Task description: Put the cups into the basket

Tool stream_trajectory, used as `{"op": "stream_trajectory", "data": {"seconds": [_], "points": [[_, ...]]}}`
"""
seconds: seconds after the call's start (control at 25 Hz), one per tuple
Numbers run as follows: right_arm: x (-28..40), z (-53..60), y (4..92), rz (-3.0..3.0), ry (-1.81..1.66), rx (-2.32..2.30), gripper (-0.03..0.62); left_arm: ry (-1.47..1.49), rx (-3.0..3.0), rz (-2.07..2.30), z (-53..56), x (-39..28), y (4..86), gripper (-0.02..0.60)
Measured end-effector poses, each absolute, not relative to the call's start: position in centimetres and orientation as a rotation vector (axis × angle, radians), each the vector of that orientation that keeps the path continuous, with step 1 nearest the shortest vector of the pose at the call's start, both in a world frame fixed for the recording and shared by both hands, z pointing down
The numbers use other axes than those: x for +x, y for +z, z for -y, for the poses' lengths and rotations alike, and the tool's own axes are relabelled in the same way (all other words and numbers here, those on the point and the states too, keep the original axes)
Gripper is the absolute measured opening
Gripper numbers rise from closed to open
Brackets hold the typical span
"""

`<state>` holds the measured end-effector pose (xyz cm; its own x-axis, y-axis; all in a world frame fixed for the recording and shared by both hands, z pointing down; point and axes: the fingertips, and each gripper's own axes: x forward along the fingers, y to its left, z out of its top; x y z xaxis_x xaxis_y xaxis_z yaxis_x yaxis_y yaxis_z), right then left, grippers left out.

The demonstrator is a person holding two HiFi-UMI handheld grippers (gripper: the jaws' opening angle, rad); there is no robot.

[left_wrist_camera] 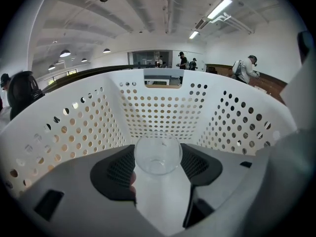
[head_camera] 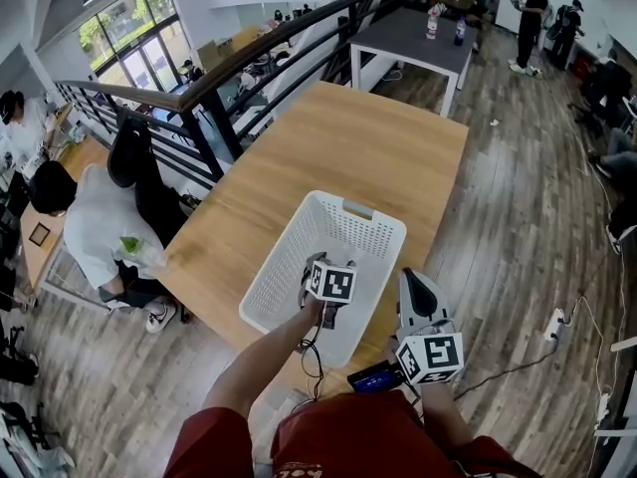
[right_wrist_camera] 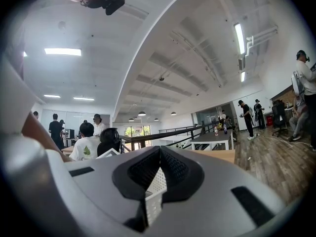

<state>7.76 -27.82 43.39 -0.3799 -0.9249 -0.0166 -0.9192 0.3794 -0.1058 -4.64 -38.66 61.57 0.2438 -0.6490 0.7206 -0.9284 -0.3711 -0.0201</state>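
The white basket [head_camera: 289,267] sits on the wooden surface [head_camera: 338,147], in the middle of the head view. The left gripper [head_camera: 326,302] is down inside the basket. Its fingers [left_wrist_camera: 113,169] are closed on a clear cup [left_wrist_camera: 158,154], with the open mouth pointing at the far wall of holes. So the cup is in the basket but not let go yet.

The right gripper [head_camera: 416,292] waits at the lower right, just beside the basket. Its fingers [right_wrist_camera: 136,174] are closed together and I think they hold nothing. A corner of the basket shows through the small gap behind them.

This looks like the putting-down step. Next, the left fingers should open slowly so the cup drops gently, then lift straight up so they don't bump the basket wall. I can't see any other cups
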Motion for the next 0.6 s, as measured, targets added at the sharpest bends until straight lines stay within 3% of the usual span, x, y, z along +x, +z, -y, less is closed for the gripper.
{"op": "stream_trajectory", "data": {"seconds": [0.6], "points": [[7.4, 27.7, 43.1, -2.556, -0.114, -1.69, 0.009, 0.969, 2.101, 1.422, 37.3, -4.7, 61.6, 0.291]]}}
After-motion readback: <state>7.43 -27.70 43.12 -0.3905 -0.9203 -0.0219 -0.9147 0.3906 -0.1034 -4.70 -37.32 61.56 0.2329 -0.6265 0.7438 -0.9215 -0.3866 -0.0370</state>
